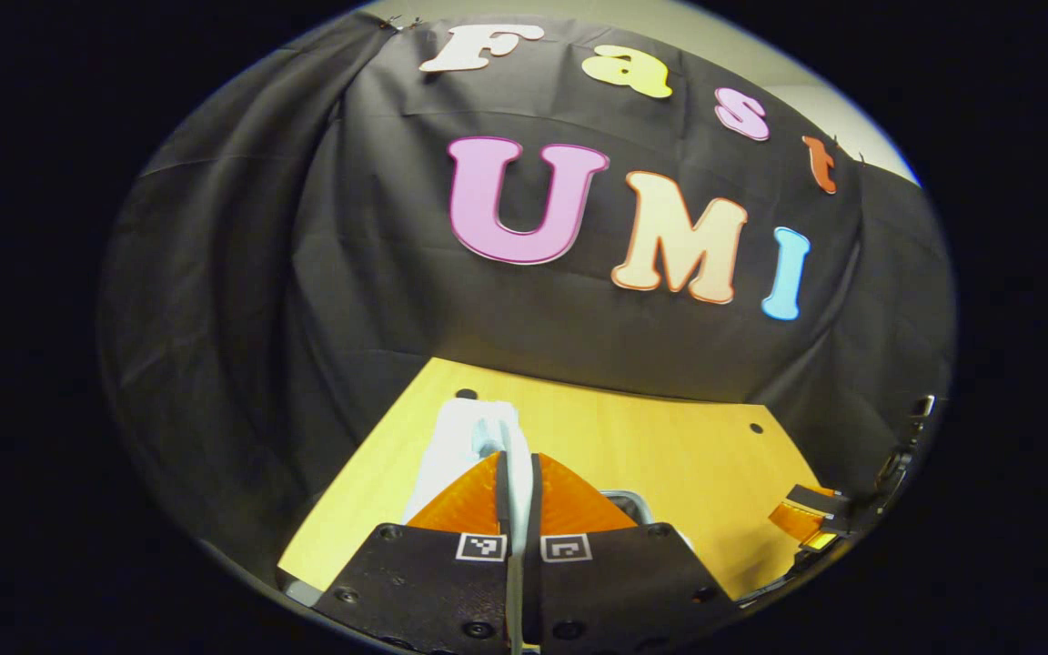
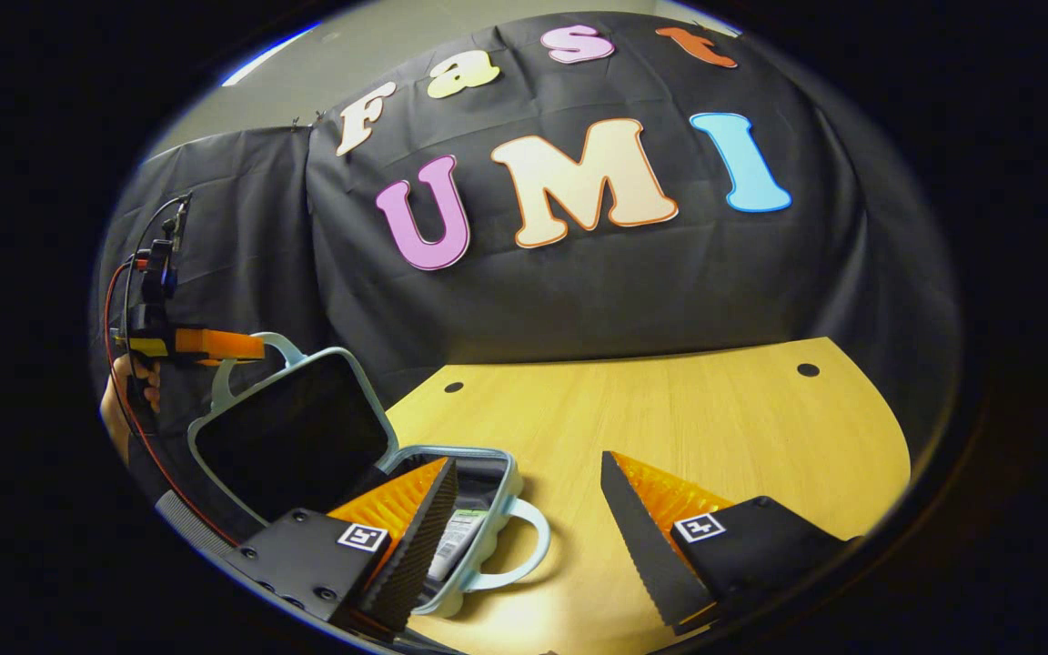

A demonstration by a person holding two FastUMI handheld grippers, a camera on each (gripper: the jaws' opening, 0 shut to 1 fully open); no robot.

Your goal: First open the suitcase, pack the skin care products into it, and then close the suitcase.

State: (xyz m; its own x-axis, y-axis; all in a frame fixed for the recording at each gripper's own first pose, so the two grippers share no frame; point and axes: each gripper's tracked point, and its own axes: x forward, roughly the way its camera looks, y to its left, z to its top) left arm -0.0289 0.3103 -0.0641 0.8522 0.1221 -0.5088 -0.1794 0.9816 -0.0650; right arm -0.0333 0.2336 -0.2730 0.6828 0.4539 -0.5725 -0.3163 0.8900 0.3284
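Left gripper view
- Left hand-held gripper (image 1: 517, 482): its two fingers are pressed together on the thin pale handle of the suitcase lid (image 1: 462, 446), which runs between them down toward the camera.
- Suitcase lid: a pale blue-white edge rising just past the fingertips, in front of the table (image 1: 670, 446).
- Table: light wood, with small dark holes near its far edge, set against the black cloth wall (image 1: 306, 273).
- Right hand-held gripper (image 1: 811, 520): at the right rim of the view, low over the table; from here I cannot tell how its jaws stand.

Right gripper view
- Right hand-held gripper (image 2: 529, 518): jaws wide apart, nothing between them, held low above the table (image 2: 715, 428).
- Suitcase (image 2: 478, 528): small and light blue, lying open at the table's left end, its base just past the left fingertip, with a looped handle toward the camera.
- Skin care products (image 2: 458, 539): a tube with a label lies inside the base, partly hidden by the finger.
- Suitcase lid (image 2: 292, 437): standing up, dark lining facing the camera.
- Left hand-held gripper (image 2: 256, 347): at the lid's top handle, held by a hand (image 2: 124, 391) at the left rim.
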